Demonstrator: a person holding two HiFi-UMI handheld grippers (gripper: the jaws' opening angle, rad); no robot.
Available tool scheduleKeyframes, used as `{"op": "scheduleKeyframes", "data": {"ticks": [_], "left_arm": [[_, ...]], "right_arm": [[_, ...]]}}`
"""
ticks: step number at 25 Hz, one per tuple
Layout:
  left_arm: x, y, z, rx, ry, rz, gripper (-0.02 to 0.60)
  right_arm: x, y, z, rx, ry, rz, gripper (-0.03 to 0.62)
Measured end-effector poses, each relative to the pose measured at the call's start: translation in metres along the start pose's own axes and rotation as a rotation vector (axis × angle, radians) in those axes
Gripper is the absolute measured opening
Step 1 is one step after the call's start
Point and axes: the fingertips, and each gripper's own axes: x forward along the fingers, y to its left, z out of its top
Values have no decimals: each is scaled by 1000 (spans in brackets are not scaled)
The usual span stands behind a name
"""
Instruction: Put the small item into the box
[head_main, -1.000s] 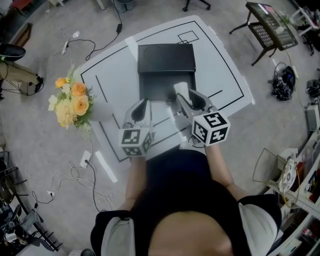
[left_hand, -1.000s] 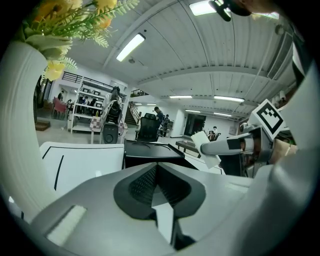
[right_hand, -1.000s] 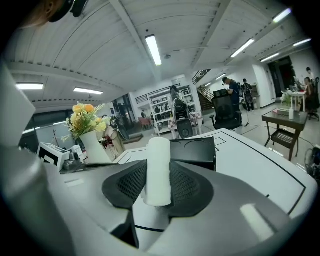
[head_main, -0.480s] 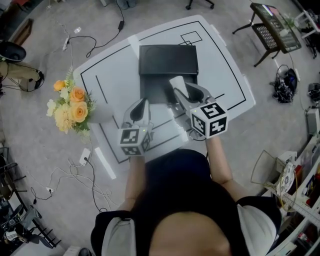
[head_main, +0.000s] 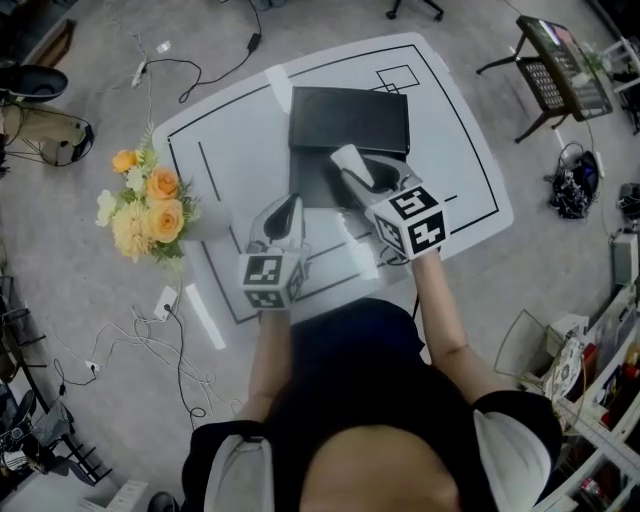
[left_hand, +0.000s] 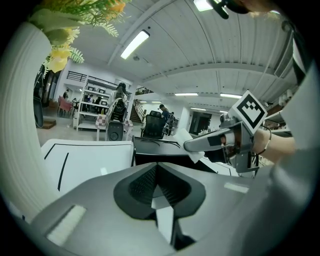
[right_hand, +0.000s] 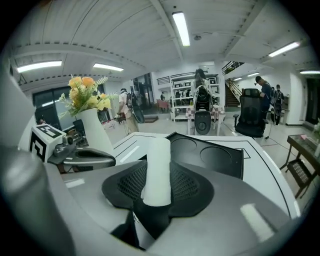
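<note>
Right gripper (head_main: 356, 172): jaws clamp the white roll (right_hand: 157, 170), poised above the open black box (head_main: 350, 108). I judge only lowering and release remain. Left gripper (head_main: 283, 214): jaws closed, empty, just short of the box.

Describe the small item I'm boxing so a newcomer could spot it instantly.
On the white table, find the open black box in the middle. The right gripper hovers over the box's near half, and clamped between its jaws is the small white roll: a plain pale cylinder, far smaller than the flower vase at the left.
</note>
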Motion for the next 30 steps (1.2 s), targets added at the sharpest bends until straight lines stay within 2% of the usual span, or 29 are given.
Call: {"op": "scheduleKeyframes", "data": {"ticks": [6,14,30], "left_arm": [[10,23,-16,-25,16,12,8],[7,19,-11,-27,24,22,8],[11,18,-15,-51,38,32,8]], "right_arm": [[38,2,-12,-65,86,39,138],[43,2,-28,-177,216,68,138],[61,4,-67,-292,416,158,138]]}}
